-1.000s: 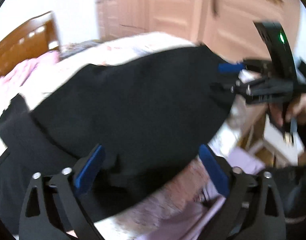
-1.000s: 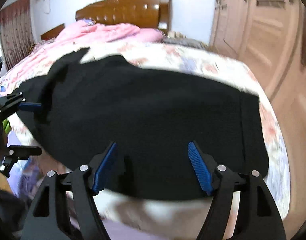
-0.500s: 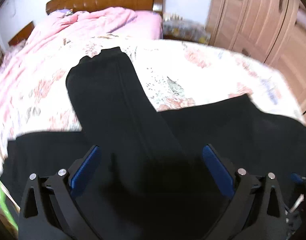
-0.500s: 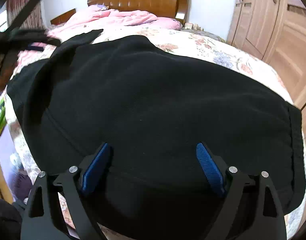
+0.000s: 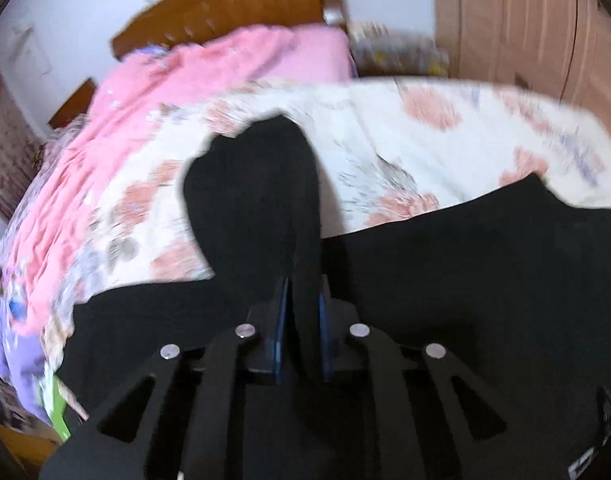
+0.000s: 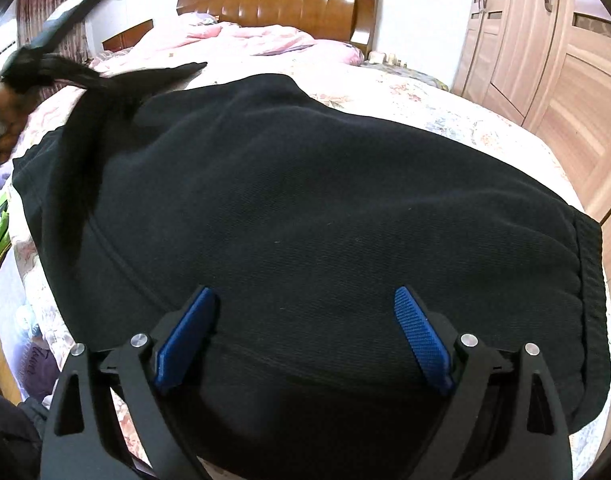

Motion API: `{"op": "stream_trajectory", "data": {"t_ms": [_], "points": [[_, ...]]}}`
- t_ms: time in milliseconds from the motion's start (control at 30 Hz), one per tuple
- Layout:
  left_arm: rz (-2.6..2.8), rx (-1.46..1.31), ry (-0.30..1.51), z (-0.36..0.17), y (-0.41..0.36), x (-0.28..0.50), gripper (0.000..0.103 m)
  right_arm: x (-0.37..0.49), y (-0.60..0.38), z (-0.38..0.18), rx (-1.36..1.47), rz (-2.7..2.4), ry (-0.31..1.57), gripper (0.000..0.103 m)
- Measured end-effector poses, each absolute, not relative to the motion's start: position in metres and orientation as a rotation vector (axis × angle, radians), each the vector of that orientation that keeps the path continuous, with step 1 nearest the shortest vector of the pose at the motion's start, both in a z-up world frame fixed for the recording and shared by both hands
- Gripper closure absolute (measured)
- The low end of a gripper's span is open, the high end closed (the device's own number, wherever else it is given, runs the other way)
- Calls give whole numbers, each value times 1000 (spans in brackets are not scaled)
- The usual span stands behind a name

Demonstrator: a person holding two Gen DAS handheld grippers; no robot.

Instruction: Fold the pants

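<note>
The left gripper (image 5: 301, 320) had its two blue-padded fingers (image 5: 282, 320) drawn nearly together, pinching a ridge of black pants (image 5: 257, 200) fabric between them; in the right wrist view it showed blurred at the far left, raised above the bed level with the person's hand (image 6: 3, 120) wrapped round its handle. The right gripper (image 6: 305, 332) was held low over the cloth with its fingers (image 6: 419, 334) spread wide apart and nothing between them
</note>
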State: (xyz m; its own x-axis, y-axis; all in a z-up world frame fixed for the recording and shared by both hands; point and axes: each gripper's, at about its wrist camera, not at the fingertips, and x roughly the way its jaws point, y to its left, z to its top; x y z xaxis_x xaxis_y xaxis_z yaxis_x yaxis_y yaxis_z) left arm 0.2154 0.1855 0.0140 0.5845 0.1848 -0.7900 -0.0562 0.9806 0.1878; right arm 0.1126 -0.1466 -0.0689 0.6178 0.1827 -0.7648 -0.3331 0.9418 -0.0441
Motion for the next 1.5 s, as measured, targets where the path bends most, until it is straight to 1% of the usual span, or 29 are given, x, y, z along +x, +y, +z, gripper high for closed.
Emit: {"op": "stream_trajectory", "data": {"t_ms": [67, 167, 267, 400, 533, 567, 633, 667, 700, 733, 767, 800, 833, 867, 900, 967, 1100, 1233, 1267, 1300, 1333, 1367, 1400, 1433, 1467, 1500], "points": [[140, 78, 890, 20, 206, 179, 90, 114, -147, -70, -188, 301, 852, 16], [156, -49, 843, 12, 242, 123, 90, 112, -150, -70, -187, 302, 848, 15], [141, -221, 860, -25, 275, 78, 95, 112, -151, -70, -187, 300, 849, 15], [140, -239, 852, -54, 277, 54, 95, 112, -150, -69, -194, 284, 856, 15], [156, -221, 844, -51, 274, 56, 95, 112, -141, -61, -208, 223, 889, 15], [158, -221, 850, -51, 274, 57, 93, 109, -135, -55, -228, 212, 870, 15], [177, -201, 857, -52, 273, 56, 86, 100, -114, -40, -253, 269, 797, 15], [201, -191, 859, -52, 274, 54, 76, 97, -101, -35, -259, 314, 780, 15], [221, -188, 859, -52, 274, 54, 60, 95, -87, -33, -271, 358, 769, 15], [240, -194, 858, -50, 276, 52, 53, 94, -66, -33, -300, 406, 763, 15], [248, -200, 853, -48, 277, 50, 39, 95, -51, -36, -326, 432, 766, 15], [265, -197, 832, -40, 279, 48, 34, 96, -36, -40, -356, 456, 772, 15], [270, -187, 815, -34, 279, 47, 32, 96, -19, -45, -390, 489, 776, 15], [268, -170, 794, -24, 278, 48, 27, 96, -8, -50, -408, 510, 779, 15], [259, -141, 775, -11, 274, 52, 17, 97, 1, -56, -420, 525, 790, 15], [240, -67, 765, 5, 265, 67, 8, 100, 7, -66, -391, 511, 797, 15], [228, 173, 790, 16, 234, 130, 8, 108, -7, -72, -255, 537, 863, 14], [147, 355, 936, -9, 202, 203, 10, 104, -2, -73, -279, 531, 858, 14], [160, 398, 960, -17, 198, 216, 16, 104, -2, -72, -282, 531, 858, 14], [181, 424, 981, -23, 198, 225, 28, 105, -3, -72, -281, 533, 859, 14], [195, 435, 1001, -30, 199, 232, 34, 106, -3, -72, -279, 536, 858, 14], [200, 433, 1019, -34, 203, 237, 49, 106, -3, -72, -278, 538, 857, 14], [208, 420, 1027, -37, 210, 240, 72, 105, -3, -72, -278, 539, 855, 14], [219, 396, 1008, -35, 218, 238, 82, 104, -4, -72, -277, 541, 854, 13], [206, 315, 953, -22, 230, 229, 88, 105, -3, -72, -276, 542, 853, 13], [185, 245, 910, -12, 241, 220, 89, 105, -4, -72, -276, 544, 851, 13]]}}
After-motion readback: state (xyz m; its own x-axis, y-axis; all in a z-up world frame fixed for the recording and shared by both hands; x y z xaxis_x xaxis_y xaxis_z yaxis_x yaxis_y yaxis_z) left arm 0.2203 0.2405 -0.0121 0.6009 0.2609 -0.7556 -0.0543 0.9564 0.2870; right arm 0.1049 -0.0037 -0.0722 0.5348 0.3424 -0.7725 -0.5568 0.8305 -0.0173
